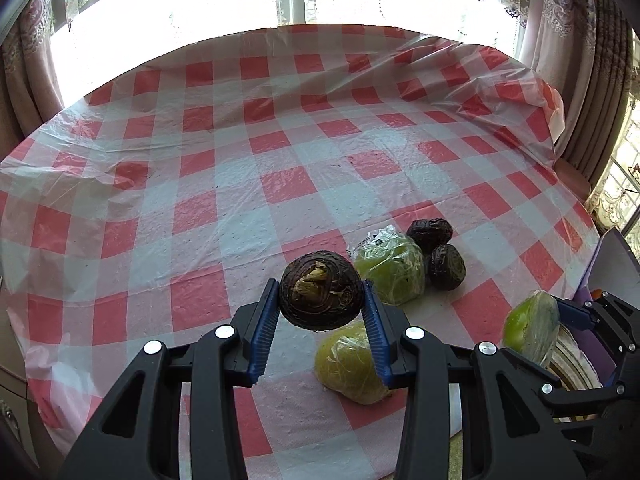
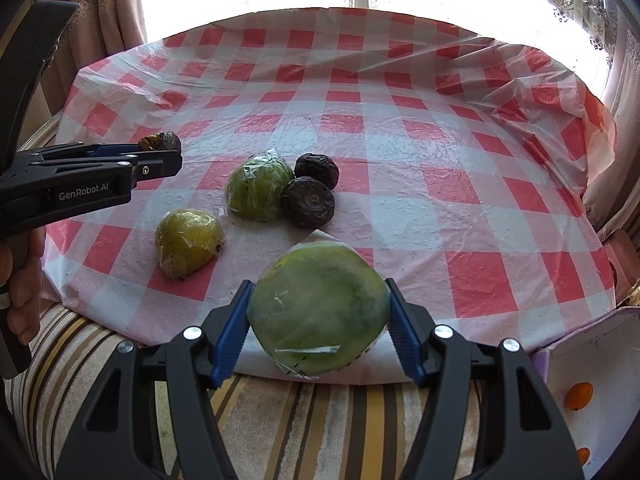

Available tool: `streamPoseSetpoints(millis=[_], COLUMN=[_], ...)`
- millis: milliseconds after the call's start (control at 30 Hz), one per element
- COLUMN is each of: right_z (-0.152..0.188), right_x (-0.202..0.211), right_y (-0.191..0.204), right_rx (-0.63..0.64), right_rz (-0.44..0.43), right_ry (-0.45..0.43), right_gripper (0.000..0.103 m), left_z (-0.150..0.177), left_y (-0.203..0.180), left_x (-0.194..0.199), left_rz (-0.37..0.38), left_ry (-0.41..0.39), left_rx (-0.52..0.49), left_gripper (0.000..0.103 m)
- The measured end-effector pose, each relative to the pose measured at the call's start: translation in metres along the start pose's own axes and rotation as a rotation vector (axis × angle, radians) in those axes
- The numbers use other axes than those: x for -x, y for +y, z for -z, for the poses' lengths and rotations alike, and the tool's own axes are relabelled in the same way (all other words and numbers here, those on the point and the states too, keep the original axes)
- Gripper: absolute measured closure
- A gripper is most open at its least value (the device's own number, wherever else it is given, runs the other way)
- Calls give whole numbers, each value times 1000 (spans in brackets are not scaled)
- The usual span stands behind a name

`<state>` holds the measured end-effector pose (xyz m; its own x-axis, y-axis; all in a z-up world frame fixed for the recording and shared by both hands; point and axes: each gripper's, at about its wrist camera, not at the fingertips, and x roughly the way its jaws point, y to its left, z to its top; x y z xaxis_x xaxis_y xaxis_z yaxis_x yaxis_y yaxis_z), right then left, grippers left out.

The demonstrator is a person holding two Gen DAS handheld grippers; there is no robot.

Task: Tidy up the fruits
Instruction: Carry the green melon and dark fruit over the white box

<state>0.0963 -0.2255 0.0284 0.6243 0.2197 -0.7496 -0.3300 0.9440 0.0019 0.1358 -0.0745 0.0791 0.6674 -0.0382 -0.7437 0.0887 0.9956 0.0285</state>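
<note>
My left gripper (image 1: 320,300) is shut on a dark brown wrinkled fruit (image 1: 321,289), lifted above the checked tablecloth (image 1: 200,184); the same fruit (image 2: 162,141) shows at the left gripper's tip in the right wrist view. My right gripper (image 2: 319,322) is shut on a plastic-wrapped green fruit (image 2: 318,312), seen from the left wrist view as a green wrapped fruit (image 1: 530,326). On the cloth lie a wrapped green fruit (image 2: 258,190), a wrapped yellow-green fruit (image 2: 186,242) and two dark wrinkled fruits (image 2: 309,202), (image 2: 317,170).
A striped cushion (image 2: 280,412) lies below the table's near edge. A purple-edged box (image 2: 588,380) at the lower right holds small orange fruits (image 2: 579,396). A hand (image 2: 22,276) grips the left tool's handle. Curtains and a bright window stand behind the table.
</note>
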Motion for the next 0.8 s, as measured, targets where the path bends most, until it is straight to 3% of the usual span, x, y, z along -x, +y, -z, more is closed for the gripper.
streamPoseSetpoints(millis=[800], right_z=[34], right_x=[57], right_y=[-89], right_rx=[-118], right_rz=[104], right_ry=[-37], right_gripper=[39], left_z=[-14], left_y=[-112], left_x=[34], left_rz=[111], left_ry=[-2], left_rx=[-278], left_gripper=[63])
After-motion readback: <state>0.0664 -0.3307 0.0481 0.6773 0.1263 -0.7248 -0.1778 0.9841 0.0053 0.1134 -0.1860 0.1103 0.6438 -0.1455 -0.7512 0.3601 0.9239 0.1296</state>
